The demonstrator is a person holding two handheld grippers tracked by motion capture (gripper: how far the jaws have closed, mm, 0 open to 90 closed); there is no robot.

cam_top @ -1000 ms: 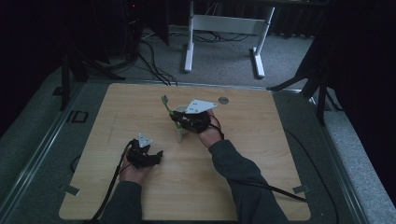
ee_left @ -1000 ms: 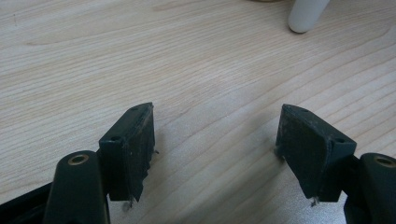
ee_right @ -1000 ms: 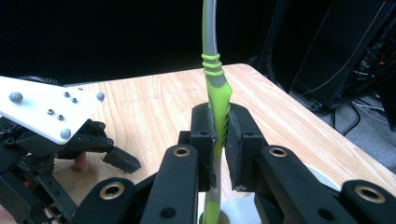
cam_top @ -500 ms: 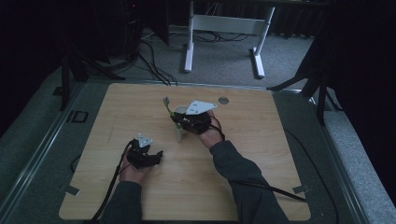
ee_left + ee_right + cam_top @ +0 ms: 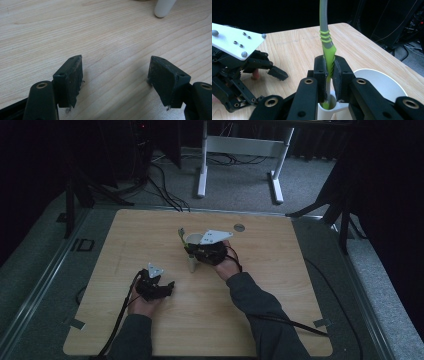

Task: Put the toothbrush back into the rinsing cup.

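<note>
In the dim high view the green-and-grey utensil [image 5: 180, 235] is only a thin sliver, and its top is cut off in the right gripper view, so it is probably a toothbrush; the right gripper [image 5: 329, 75] clamps its handle, whose lower end stands in a small white holder [image 5: 329, 110], half hidden by the jaws, with a white cup [image 5: 382, 83] just beside, toward the tabletop's far edge. The left gripper [image 5: 115, 80], jaws wide apart with nothing between them, sits nearer the front-left corner; neither hand has moved since the earlier frames.
</note>
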